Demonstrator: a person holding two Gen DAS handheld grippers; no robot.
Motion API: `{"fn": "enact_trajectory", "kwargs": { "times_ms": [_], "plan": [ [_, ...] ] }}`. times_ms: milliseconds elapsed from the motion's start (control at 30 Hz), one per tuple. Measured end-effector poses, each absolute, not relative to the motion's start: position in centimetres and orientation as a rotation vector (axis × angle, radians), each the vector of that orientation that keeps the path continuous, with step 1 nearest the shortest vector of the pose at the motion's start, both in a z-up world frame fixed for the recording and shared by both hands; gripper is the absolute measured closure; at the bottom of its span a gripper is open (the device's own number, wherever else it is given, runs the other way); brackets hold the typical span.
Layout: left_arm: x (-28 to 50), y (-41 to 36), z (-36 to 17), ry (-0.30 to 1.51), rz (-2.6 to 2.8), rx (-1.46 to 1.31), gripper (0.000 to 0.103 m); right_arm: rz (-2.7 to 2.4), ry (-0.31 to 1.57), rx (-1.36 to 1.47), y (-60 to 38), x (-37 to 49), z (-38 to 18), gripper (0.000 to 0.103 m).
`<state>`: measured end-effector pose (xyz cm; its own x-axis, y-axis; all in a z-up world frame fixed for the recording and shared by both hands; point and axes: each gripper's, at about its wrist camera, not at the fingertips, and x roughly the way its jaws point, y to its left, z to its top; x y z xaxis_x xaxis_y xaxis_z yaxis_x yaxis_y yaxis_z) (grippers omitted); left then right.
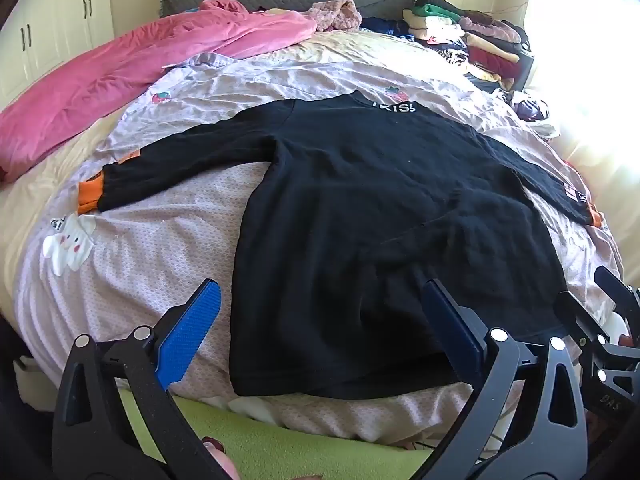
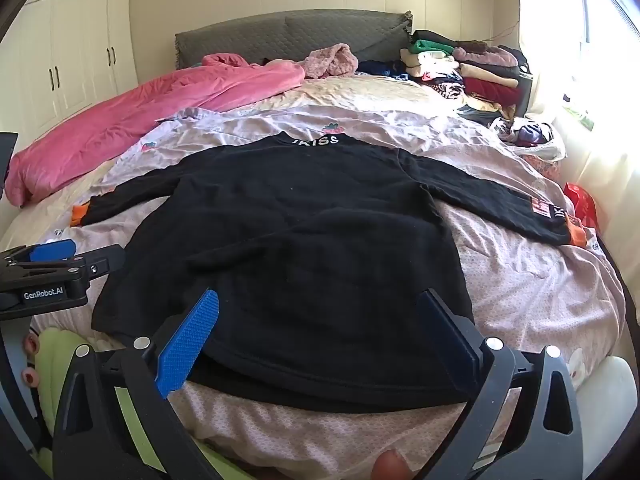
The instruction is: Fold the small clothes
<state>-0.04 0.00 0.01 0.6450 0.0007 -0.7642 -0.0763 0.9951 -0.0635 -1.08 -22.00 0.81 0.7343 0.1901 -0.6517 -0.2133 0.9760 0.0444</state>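
A black long-sleeved shirt [image 1: 360, 208] lies flat on the bed [image 1: 132, 264], spread over a pale pink patterned quilt [image 2: 520, 280]. Its collar, with white letters, points to 12 o'clock and its hem lies at 6 o'clock, near the edge of the bed. Both sleeves are stretched outward: one goes to 9 o'clock and ends in an orange cuff [image 1: 89, 196], the other goes to 3 o'clock and also ends in an orange cuff [image 2: 576, 236].

The left hand-held gripper [image 1: 320, 332] stands with its two fingers spread wide and holds nothing. It hangs over the hem at the 9 o'clock side of the shirt: the bright blue pad [image 1: 188, 336] is above the quilt just beside the shirt's edge, and the other finger is above the black cloth. Whether the tips touch the cloth I cannot tell.

The right hand-held gripper [image 2: 320, 336] is also spread wide and empty. It hangs over the hem more to the 3 o'clock side, and both its fingers are above the black cloth.

At 10 o'clock on the bed lies a pink blanket [image 1: 120, 68]. At 12 o'clock there is a grey headboard [image 2: 288, 32], and at 1 o'clock a pile of folded clothes [image 2: 472, 68]. White wardrobe doors [image 2: 68, 60] stand at 10 o'clock behind the bed. A green cloth [image 1: 280, 452] shows at 6 o'clock under the bed's edge.
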Motion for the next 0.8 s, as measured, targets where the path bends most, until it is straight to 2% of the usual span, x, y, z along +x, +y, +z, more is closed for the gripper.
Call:
{"fn": "enact_trajectory", "kwargs": {
  "times_ms": [800],
  "plan": [
    [-0.2, -0.8, 0.1, 0.869, 0.033, -0.092, 0.009, 0.208, 0.691, -0.051, -22.4, -1.6, 1.1, 0.004]
  ]
}}
